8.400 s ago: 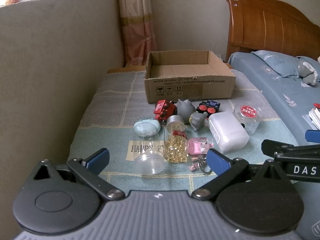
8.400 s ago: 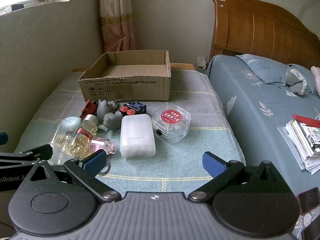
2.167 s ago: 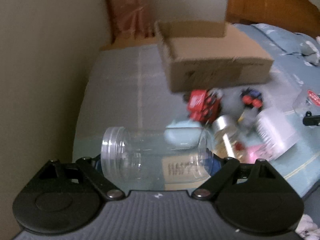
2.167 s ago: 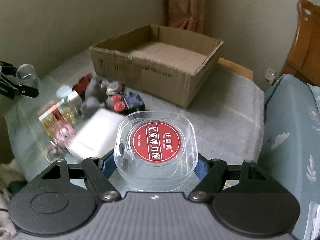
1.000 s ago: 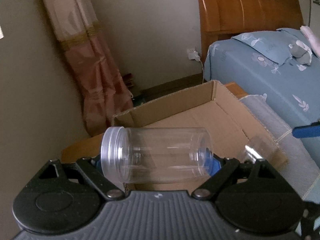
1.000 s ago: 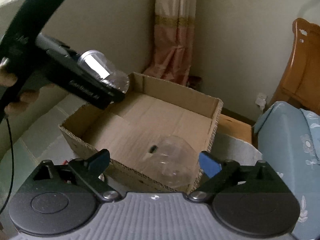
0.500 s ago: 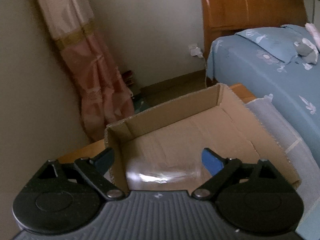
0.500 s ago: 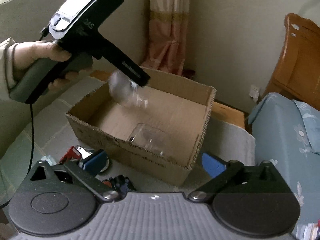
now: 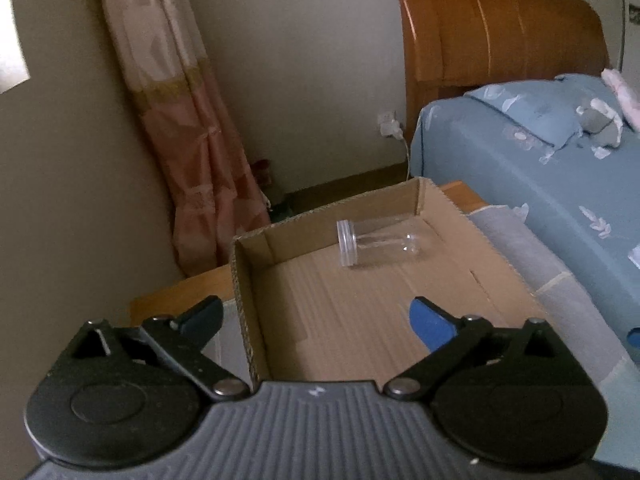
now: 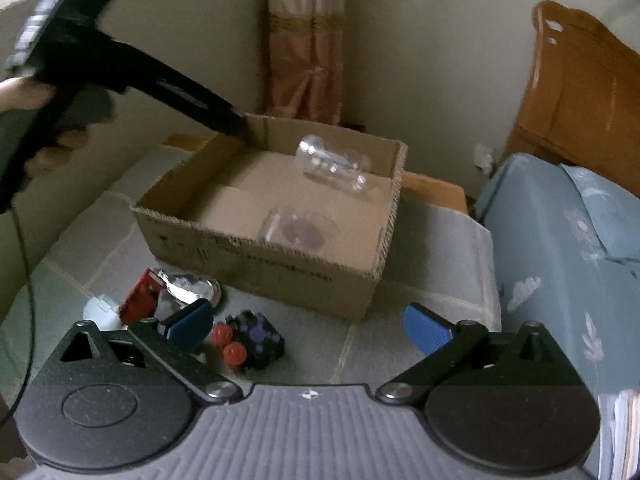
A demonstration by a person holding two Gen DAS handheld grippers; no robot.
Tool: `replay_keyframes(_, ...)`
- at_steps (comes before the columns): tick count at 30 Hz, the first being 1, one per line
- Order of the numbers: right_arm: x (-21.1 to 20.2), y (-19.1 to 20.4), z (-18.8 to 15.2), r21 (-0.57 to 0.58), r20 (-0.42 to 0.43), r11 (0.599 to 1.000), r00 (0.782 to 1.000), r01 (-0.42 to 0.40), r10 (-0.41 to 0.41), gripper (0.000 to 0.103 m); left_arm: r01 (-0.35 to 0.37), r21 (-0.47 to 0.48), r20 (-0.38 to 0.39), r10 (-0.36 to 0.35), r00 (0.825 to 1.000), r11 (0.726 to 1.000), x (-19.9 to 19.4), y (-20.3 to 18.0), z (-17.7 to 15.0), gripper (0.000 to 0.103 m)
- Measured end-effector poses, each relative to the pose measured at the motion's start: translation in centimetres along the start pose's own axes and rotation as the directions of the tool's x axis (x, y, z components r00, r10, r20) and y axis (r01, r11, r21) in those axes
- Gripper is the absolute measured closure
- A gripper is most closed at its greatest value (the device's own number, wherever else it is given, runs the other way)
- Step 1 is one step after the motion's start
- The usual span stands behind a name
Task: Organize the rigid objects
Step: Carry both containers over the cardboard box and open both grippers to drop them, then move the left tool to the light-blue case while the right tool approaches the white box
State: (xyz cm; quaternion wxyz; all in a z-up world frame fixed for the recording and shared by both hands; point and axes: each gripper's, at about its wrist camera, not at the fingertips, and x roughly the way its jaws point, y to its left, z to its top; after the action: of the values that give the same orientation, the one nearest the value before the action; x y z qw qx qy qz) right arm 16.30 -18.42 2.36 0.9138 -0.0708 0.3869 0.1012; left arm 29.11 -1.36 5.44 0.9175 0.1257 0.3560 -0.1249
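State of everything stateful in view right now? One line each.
left gripper: open, empty, over the box
right gripper: open, empty, short of the box
cardboard box: open-topped, upright
clear jar: lying on its side in the box
clear round case: in the box, near its front wall
black cube toy: outside the box, on the cloth
red toy car: outside the box, on the cloth

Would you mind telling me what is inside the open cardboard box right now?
The brown cardboard box holds a clear plastic jar lying on its side and a clear square container. The near wall hides the floor just behind it.
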Motion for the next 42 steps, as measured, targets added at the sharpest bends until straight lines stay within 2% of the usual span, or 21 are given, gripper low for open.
replay_keyframes(9, -0.6, 1.8, -4.0, 0.059, -0.028, 0.998, 0.999, 0.019, -0.018, 0.0, 0.059, -0.039, 0.064, -0.057, 0.996, 0.997, -3.5, 0.0, -6.2, 0.002)
replay_keyframes(13, -0.3, 2.7, -5.9, 0.097, -0.039, 0.995, 0.999, 0.022, -0.019, 0.0, 0.081, -0.071, 0.041, -0.078, 0.996, 0.994, -3.7, 0.0, -9.4, 0.002)
replay_keyframes(19, -0.1, 4.3, -8.1, 0.111, -0.055, 0.992, 0.997, 0.067, -0.061, 0.0, 0.039, -0.139, -0.001, -0.04, 0.999, 0.989, -3.7, 0.8, -13.9, 0.002)
replay_keyframes(21, 0.1, 4.8, -8.6, 0.102, -0.065, 0.993, 0.996, 0.059, -0.053, 0.0, 0.005, -0.143, -0.01, -0.007, 1.0, 0.99, -3.8, 0.9, -15.2, 0.002)
replay_keyframes(26, 1.2, 5.3, -9.6, 0.115, -0.112, 0.992, 0.993, 0.056, -0.043, 0.0, -0.016, -0.158, -0.03, 0.012, 0.999, 0.987, -4.3, 1.2, -18.3, 0.002)
replay_keyframes(29, 1.9, 5.5, -10.1, 0.135, -0.139, 0.99, 0.99, 0.049, -0.03, 0.0, -0.032, -0.163, -0.027, 0.028, 0.999, 0.986, -4.8, 1.2, -19.5, 0.002)
replay_keyframes(33, 2.5, 5.3, -11.1, 0.125, -0.166, 0.989, 0.984, 0.085, -0.064, 0.0, -0.042, -0.169, -0.019, 0.04, 0.999, 0.985, -5.1, 1.2, -20.4, 0.002)
replay_keyframes(42, 2.3, 1.4, -12.0, 0.23, -0.18, 0.959, 0.975, 0.168, -0.127, 0.0, -0.057, -0.156, -0.051, 0.049, 0.997, 0.986, -4.0, 1.0, -21.4, 0.002)
